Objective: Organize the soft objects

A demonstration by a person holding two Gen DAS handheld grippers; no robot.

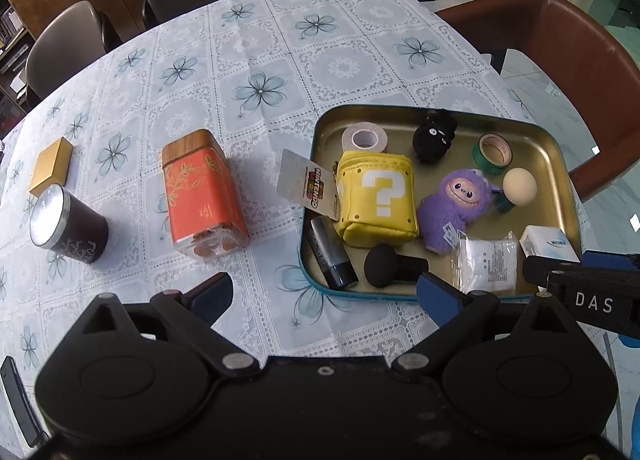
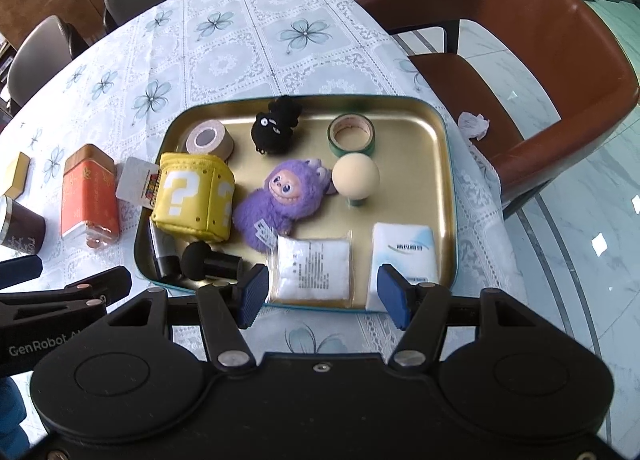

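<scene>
Both grippers were matte black with round hubs and silver rivets. The left gripper and right gripper wore ribbed blue pads; white "GenRobot" lettering sat lower left.

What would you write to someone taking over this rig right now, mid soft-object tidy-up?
Left gripper: open, empty, above the tablecloth beside the tray.
Right gripper: open, empty, over the tray's near edge by the white gauze packet.
In the tray: purple plush, black plush, yellow question-mark pouch, tissue pack, two tape rolls, sponge applicators.
Outside, on the cloth: orange tin, dark cup, gold box.
Left: judge whether anything still needs sorting; nothing is held.
</scene>
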